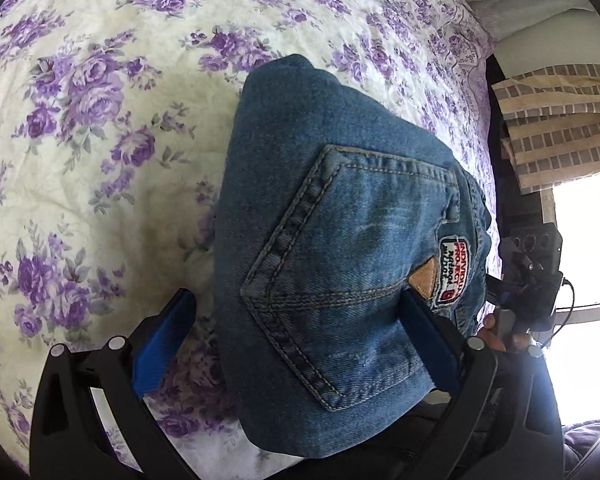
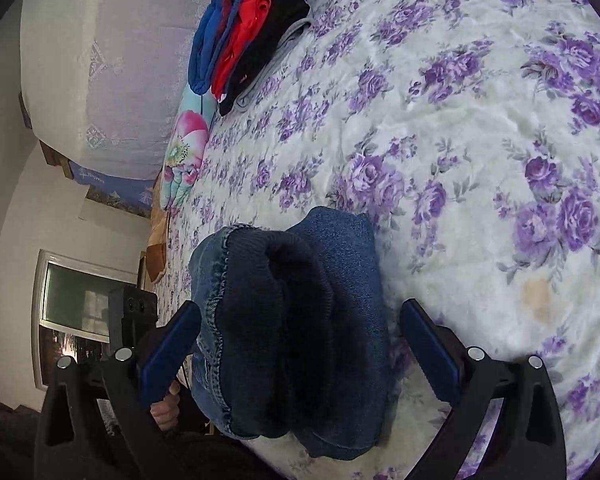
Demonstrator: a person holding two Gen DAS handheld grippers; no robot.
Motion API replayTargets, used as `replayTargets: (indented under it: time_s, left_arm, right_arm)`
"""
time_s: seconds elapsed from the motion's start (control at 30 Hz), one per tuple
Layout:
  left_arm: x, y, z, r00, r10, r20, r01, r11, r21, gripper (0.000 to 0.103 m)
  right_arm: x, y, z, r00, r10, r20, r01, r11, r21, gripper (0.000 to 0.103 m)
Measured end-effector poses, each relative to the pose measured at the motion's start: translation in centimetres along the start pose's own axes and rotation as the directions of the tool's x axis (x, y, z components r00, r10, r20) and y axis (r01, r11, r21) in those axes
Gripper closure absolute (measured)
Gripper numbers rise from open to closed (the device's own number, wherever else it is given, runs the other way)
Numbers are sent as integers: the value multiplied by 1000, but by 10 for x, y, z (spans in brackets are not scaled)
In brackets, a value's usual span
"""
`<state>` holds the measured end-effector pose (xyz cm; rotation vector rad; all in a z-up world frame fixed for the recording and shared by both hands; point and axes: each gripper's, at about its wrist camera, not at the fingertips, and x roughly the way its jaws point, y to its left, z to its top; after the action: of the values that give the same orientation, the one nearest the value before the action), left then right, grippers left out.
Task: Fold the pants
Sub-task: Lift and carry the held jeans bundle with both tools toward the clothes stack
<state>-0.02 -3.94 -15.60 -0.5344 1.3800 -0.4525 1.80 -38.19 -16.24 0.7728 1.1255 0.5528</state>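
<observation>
Blue denim pants (image 1: 332,248) lie folded into a thick bundle on the floral bedspread (image 1: 100,128), back pocket and a logo patch (image 1: 458,272) facing up. My left gripper (image 1: 296,320) is open, its blue fingers (image 1: 164,344) spread either side of the bundle's near end. In the right wrist view the same bundle (image 2: 300,320) shows its open cuff and dark lining end-on. My right gripper (image 2: 300,328) is open, its fingers (image 2: 428,352) straddling the bundle without pinching it. The other hand-held gripper (image 1: 532,280) shows at the right edge.
A stack of folded blue, red and black clothes (image 2: 248,36) sits at the far end of the bed. A flowered pillow (image 2: 184,152) lies at the bed's edge. A checked curtain (image 1: 560,124) and bright window (image 1: 588,240) are beside the bed.
</observation>
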Motion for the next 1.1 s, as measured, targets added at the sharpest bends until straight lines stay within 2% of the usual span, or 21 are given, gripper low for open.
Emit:
replayTargets:
  time_s: [0.1, 0.27, 0.37, 0.53, 0.67, 0.8, 0.97, 1.1]
  left_arm:
    - [1, 4, 0, 1000, -27, 9, 27, 1000, 7, 4]
    - [0, 0, -2, 999, -30, 12, 30, 1000, 11, 5]
    - [4, -12, -2, 999, -41, -10, 41, 997, 63, 5]
    - [8, -5, -3, 997, -78, 5, 77, 996, 49, 5]
    - [9, -9, -3, 999, -54, 7, 53, 996, 68, 4]
    - [10, -11, -1, 999, -37, 2, 37, 997, 65, 4]
    - [12, -14, 1, 1000, -15, -6, 15, 998, 54, 4]
    - [13, -16, 2, 1000, -13, -16, 13, 999, 50, 4]
  right_arm:
    - [5, -1, 1, 1000, -2, -11, 2, 1000, 6, 3]
    - [15, 6, 2, 999, 27, -22, -27, 1000, -3, 3]
    - [22, 7, 2, 999, 24, -25, -24, 1000, 0, 3]
    - [20, -7, 4, 994, 91, -64, -91, 996, -9, 5]
    - [27, 2, 1, 992, 58, -115, -67, 995, -75, 4]
    - [23, 8, -10, 998, 36, -46, -42, 989, -140, 4]
    - [23, 14, -19, 999, -12, 39, 17, 989, -145, 4]
    - [29, 14, -17, 1000, -21, 20, 24, 987, -158, 3]
